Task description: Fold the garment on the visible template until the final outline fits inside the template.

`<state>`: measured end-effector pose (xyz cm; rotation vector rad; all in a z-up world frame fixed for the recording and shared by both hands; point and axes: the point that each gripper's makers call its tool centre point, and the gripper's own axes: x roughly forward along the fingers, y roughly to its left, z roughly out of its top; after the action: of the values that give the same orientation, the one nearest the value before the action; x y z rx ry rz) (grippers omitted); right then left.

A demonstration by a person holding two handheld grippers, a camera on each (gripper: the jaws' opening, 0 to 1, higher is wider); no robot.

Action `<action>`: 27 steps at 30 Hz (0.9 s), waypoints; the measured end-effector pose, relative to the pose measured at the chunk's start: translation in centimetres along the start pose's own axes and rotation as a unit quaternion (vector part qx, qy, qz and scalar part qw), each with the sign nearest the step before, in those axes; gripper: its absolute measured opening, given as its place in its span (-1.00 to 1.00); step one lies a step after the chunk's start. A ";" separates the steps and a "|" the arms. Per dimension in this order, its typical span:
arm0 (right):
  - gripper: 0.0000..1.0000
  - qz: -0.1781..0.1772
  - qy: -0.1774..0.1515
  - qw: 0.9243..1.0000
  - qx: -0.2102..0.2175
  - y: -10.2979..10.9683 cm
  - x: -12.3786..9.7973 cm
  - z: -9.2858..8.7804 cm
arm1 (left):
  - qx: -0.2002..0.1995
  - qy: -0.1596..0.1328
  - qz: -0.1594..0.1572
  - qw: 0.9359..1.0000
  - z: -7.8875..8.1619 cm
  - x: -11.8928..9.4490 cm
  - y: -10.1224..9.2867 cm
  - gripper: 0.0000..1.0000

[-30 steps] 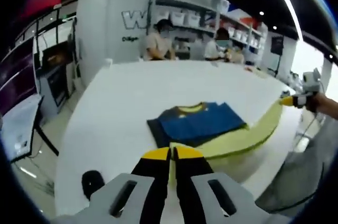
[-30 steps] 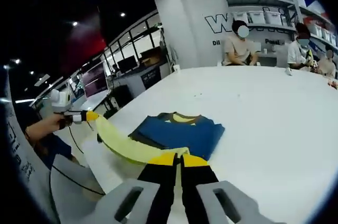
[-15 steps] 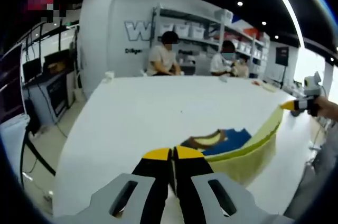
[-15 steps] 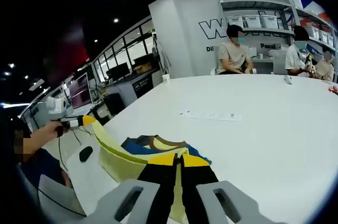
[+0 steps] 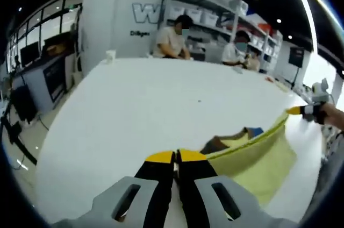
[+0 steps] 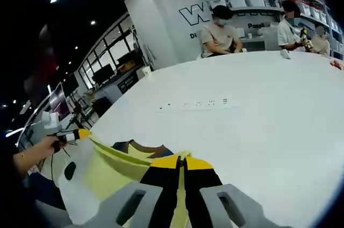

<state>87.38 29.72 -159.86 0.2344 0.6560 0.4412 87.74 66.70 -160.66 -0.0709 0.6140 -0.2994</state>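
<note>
In the left gripper view the left gripper (image 5: 176, 156) rises from the bottom with its yellow-tipped fingers (image 5: 160, 157) pressed together on the near edge of the garment (image 5: 257, 159), a yellow-green cloth. From that pinch the taut upper hem runs up and to the right to the right gripper (image 5: 294, 111), held in a person's hand (image 5: 329, 115), whose yellow tip meets the far corner of the cloth. The cloth hangs below this stretched hem as a lifted sheet above the white desk (image 5: 134, 104). Just behind the hem a small brown and blue part of the garment shows against the desk. In the right gripper view the right gripper (image 6: 180, 162) has its fingers closed on the same garment (image 6: 113, 170), and the hem runs left to the left gripper (image 6: 80, 134), gripped by a hand (image 6: 40, 150). A dark collar and a blue patch show just beyond the hem, near the middle of the cloth. A row of small marks (image 6: 196, 104) lies farther out on the desk (image 6: 269, 109). At the far edge of the desk people (image 6: 219, 33) sit before a white wall with shelves (image 5: 207, 13) of boxes.
</note>
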 end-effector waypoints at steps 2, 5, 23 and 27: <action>-1.00 -0.004 0.001 1.000 0.007 -0.2 0.0 -0.3 | 0.003 0.010 0.001 1.000 -0.4 1.3 0.5 -1.00; -1.00 -0.012 -0.002 1.000 0.025 -1.0 0.8 -0.7 | -0.005 0.018 0.002 1.000 -0.8 2.4 0.8 -1.00; -1.00 -0.051 0.032 0.998 -0.009 -2.7 3.8 -2.3 | -0.048 0.056 0.033 0.997 -3.1 4.1 3.5 -1.00; -0.78 -0.057 0.028 0.998 -0.011 -3.4 3.6 -2.1 | 0.002 0.061 0.027 0.998 -3.4 3.3 3.3 -1.00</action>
<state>89.70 28.51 -164.59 0.1629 0.7154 0.3473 89.24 68.96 -165.78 -0.0327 0.7355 -0.2537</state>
